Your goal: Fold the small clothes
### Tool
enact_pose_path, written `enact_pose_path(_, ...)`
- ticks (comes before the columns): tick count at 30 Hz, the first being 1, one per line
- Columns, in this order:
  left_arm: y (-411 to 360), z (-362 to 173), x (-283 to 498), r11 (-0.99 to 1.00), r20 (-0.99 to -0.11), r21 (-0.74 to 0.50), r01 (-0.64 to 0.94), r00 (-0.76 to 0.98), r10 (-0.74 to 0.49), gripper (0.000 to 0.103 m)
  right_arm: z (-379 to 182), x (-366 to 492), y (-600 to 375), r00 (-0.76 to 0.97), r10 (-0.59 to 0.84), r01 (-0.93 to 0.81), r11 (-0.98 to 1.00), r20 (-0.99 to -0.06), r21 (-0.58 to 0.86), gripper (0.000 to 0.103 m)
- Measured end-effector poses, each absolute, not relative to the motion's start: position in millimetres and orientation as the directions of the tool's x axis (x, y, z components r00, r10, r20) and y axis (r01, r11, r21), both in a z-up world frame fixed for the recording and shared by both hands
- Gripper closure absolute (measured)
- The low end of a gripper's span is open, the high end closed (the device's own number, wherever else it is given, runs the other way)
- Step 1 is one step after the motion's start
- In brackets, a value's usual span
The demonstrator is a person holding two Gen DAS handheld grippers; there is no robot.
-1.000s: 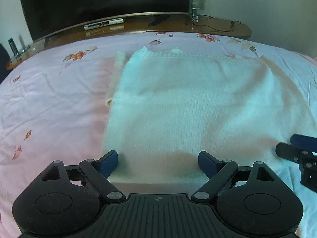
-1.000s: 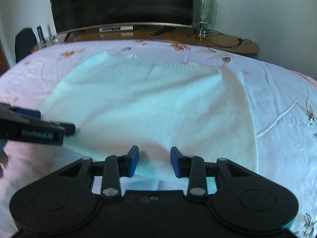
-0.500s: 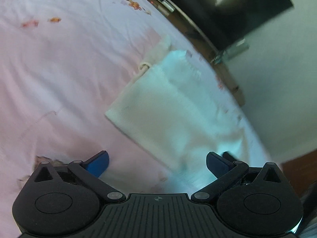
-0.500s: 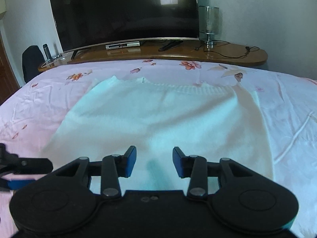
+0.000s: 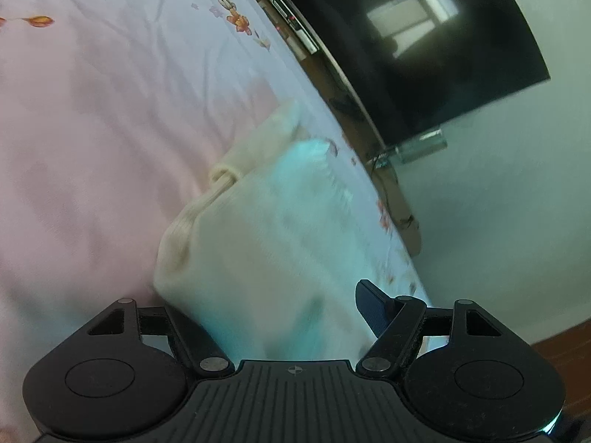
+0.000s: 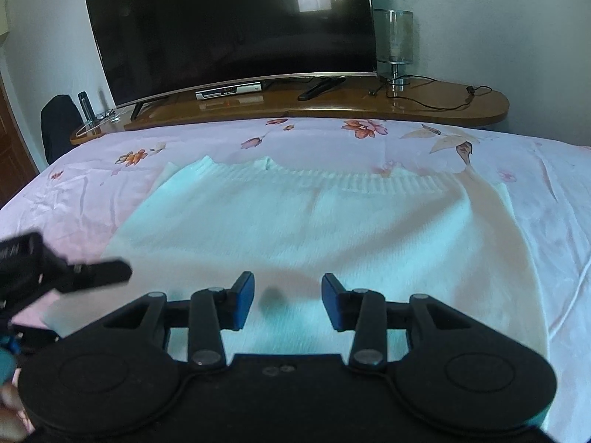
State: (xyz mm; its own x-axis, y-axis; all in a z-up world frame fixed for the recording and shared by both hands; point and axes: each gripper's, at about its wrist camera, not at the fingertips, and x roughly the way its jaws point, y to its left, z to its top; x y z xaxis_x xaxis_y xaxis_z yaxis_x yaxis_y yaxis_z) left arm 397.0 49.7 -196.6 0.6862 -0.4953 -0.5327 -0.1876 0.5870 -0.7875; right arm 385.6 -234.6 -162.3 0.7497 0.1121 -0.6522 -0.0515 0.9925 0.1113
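Left gripper (image 5: 280, 310): fingers spread wide around the sweater's near left corner, cloth between them, not pinched.
Right gripper (image 6: 288, 301): parted, hovering over the sweater's near hem.
White knit sweater (image 6: 325, 229): flat on the pink floral bedsheet (image 6: 554, 192), ribbed edge toward the television (image 6: 229, 33).

On the pink bedsheet (image 6: 535, 192) lies 1 white sweater (image 6: 314, 229), with 2 grippers near its hem; behind the bedsheet stand 1 television (image 6: 229, 26) and 1 glass lamp (image 6: 395, 44).
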Motion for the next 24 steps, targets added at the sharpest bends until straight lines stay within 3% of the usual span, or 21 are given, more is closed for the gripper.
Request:
enact_pose_path(5,41.5,-200.5,409.1,0.562,-0.505,-0.804,-0.194,0.722,-0.473,0.032,-167.0,392.2,-237.3,0.749,0.109,-0.047,0.993,-0.653,0.112,0.063)
enact_pose_path(7,40.3,-203.6,411.6,0.569,-0.518,-0.796,-0.206,0.718,-0.465,0.065,-167.3,393.2,-237.6,0.752,0.104,-0.047,0.993,-0.651,0.104,0.064)
enact_pose_path(9,41.9,-212.5,414.6,0.558,-0.541,-0.792,-0.247,0.708,-0.454,0.084,-164.5,393.9,-237.8,0.763,0.089,-0.042,0.995,-0.64,0.088,0.064)
enact_pose_path(13,39.8,-209.2,414.7,0.575,-0.546,-0.779,-0.251,0.722,-0.425,0.087,-163.8,400.2,-234.8,0.784,0.025,-0.025,1.0,-0.62,0.008,0.064)
enact_pose_path(15,34.2,-198.3,414.3,0.616,-0.553,-0.752,-0.234,0.733,-0.396,0.089,-183.2,408.3,-231.4,0.744,-0.002,-0.036,0.998,-0.668,-0.042,0.066)
enact_pose_path(18,17.4,-165.5,416.5,0.725,-0.52,-0.681,-0.104,0.765,-0.379,0.093,-195.9,400.9,-217.1,0.779,-0.056,-0.069,0.983,-0.625,-0.173,0.065)
enact_pose_path(24,-31.3,-114.9,428.4,0.819,-0.477,-0.554,0.148,0.75,-0.458,0.094,-196.6,397.9,-221.4,0.787,-0.039,-0.063,0.988,-0.615,-0.143,0.064)
